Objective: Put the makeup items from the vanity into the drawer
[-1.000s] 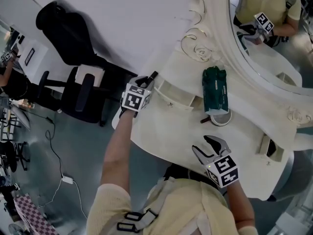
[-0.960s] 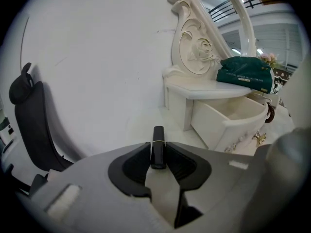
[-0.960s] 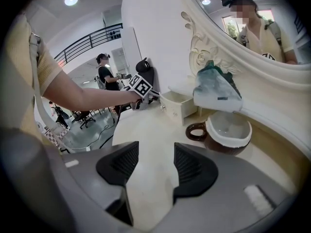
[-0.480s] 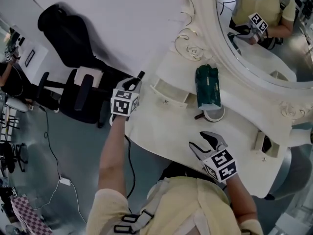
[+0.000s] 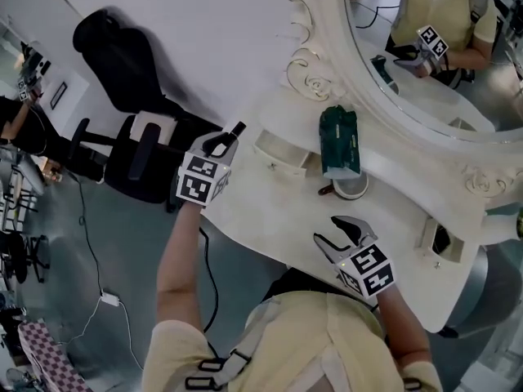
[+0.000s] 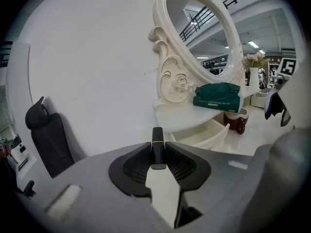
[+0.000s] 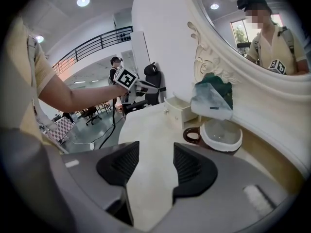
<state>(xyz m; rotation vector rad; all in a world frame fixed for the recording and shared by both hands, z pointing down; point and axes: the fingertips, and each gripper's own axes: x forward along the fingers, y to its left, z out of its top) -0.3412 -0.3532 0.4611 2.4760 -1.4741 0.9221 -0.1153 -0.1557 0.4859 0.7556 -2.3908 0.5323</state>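
Observation:
A black lipstick tube (image 6: pixel 157 148) stands upright between the pads of my left gripper (image 6: pixel 158 155), which is shut on it. In the head view that gripper (image 5: pixel 227 140) hovers off the left edge of the white vanity (image 5: pixel 270 219), just left of the open drawer (image 5: pixel 282 152). The drawer (image 6: pixel 206 134) shows cream and empty from here. On the top lie a green pouch (image 5: pixel 338 141), a white round dish (image 5: pixel 351 188) and a small dark ring-shaped item (image 5: pixel 326 190). My right gripper (image 5: pixel 347 233) is open over the near part of the top, holding nothing (image 7: pixel 156 161).
The oval mirror (image 5: pixel 425 55) with its carved frame rises behind the pouch. A second small drawer (image 5: pixel 437 239) stands open at the vanity's right end. A black office chair (image 5: pixel 122 64) and floor cables (image 5: pixel 90 243) are off to the left.
My left gripper has lifted with the lipstick and drawn slightly left, away from the drawer's corner. The right gripper has stayed where it was.

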